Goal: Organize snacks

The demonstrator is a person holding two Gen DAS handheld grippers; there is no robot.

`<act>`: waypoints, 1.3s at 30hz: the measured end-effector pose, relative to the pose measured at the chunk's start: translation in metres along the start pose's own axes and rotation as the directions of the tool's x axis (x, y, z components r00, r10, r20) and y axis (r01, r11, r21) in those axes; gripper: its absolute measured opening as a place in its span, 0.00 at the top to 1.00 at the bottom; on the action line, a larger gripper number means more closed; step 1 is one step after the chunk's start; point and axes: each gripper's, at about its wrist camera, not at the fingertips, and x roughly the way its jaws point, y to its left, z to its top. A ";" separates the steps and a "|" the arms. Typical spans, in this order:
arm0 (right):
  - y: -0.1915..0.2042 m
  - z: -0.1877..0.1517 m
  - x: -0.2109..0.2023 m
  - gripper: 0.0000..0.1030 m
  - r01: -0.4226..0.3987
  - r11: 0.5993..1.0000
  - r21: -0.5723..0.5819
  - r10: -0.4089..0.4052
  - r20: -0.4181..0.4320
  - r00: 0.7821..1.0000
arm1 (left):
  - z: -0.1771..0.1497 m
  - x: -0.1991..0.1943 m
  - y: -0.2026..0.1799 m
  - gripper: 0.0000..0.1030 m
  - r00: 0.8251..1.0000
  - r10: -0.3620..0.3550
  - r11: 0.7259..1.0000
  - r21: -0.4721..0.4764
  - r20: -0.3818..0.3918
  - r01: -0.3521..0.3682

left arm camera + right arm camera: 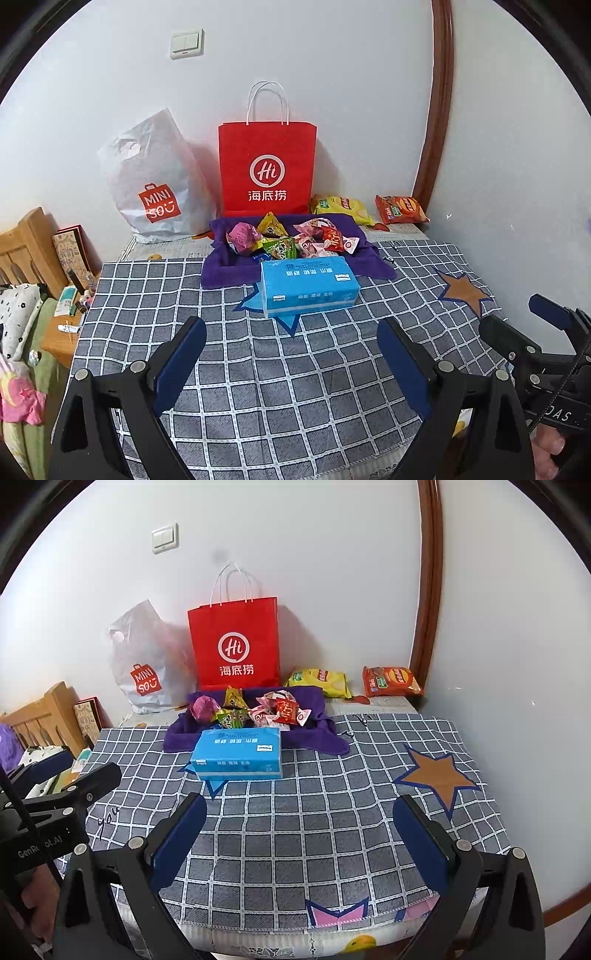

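Because the snacks [291, 236] lie in a loose heap on the purple cloth [229, 269] straight ahead of both tools and well beyond their tips, the coming move is judged to be a forward reach across the checked cover [258, 369]. The blue tissue pack [308, 286] lies between the tools and the heap, its long axis crosswise to the line of reach, its far edge at the cloth's near edge, so the reach probably has to pass over or around it. Behind the heap the red paper bag [267, 166] stands upright against the wall, with the white plastic bag [155, 184] to its left; to its right a yellow chip packet [341, 208] and an orange chip packet [400, 209] lie flat, apart from the heap.

The left gripper [291, 354] is spread wide and holds nothing; the right gripper [299, 830] is likewise spread wide and holds nothing. Both hang over the near part of the cover. In the left wrist view the heap sits almost dead ahead, whereas in the right wrist view it sits ahead and to the left, so the left gripper appears the better aligned with it; the two chip packets lie nearer the right gripper's side.

The right wrist view alone shows the cover's near hem and the pink star at the near edge; the left wrist view alone shows the clutter on the low stand off to the left.
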 end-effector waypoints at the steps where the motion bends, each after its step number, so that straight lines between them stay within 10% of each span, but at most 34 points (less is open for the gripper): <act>1: 0.000 0.000 0.000 0.03 0.000 1.000 -0.001 0.000 0.001 1.000 | 0.000 0.000 -0.001 0.09 1.000 0.000 1.000 0.001 0.000 0.000; 39: -0.007 -0.005 0.000 0.03 0.001 1.000 0.019 -0.001 -0.003 1.000 | -0.004 0.002 -0.004 0.09 1.000 -0.001 1.000 0.002 -0.010 0.001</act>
